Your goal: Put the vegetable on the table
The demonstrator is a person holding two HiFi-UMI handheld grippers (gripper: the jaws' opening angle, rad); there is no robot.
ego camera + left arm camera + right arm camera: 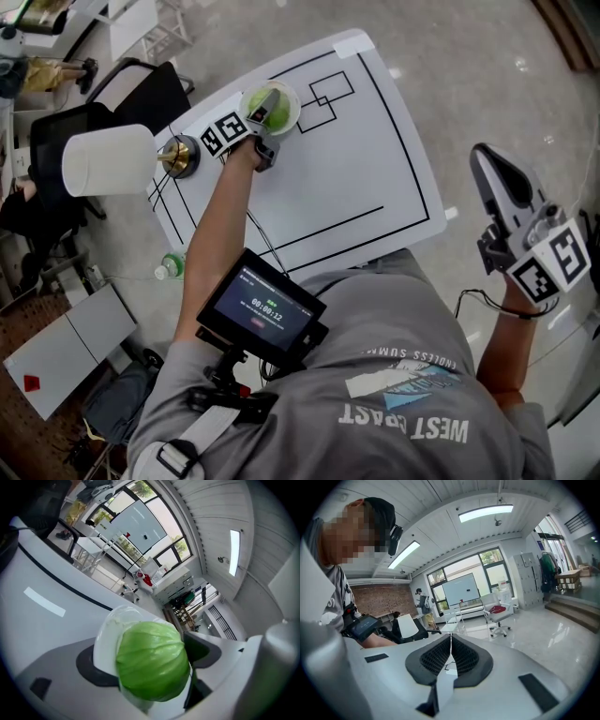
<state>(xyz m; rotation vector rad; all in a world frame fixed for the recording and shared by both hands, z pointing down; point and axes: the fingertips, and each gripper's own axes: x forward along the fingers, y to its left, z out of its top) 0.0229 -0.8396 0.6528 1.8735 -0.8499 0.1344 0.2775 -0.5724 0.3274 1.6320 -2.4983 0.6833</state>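
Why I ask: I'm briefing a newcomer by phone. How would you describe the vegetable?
Find the white table marked with black lines, then the white-shaded lamp at its edge. Beside it stands a white bowl holding a round green cabbage, the table's only green thing.

White tabletop (366, 178) lay bare across its centre and right side, leaving open passage there. Its far left corner was crowded: a bowl (292, 101) with a cabbage (152, 660), the left hand-held gripper (267, 105) over it, and a lamp (108, 159) just beside them at the edge.
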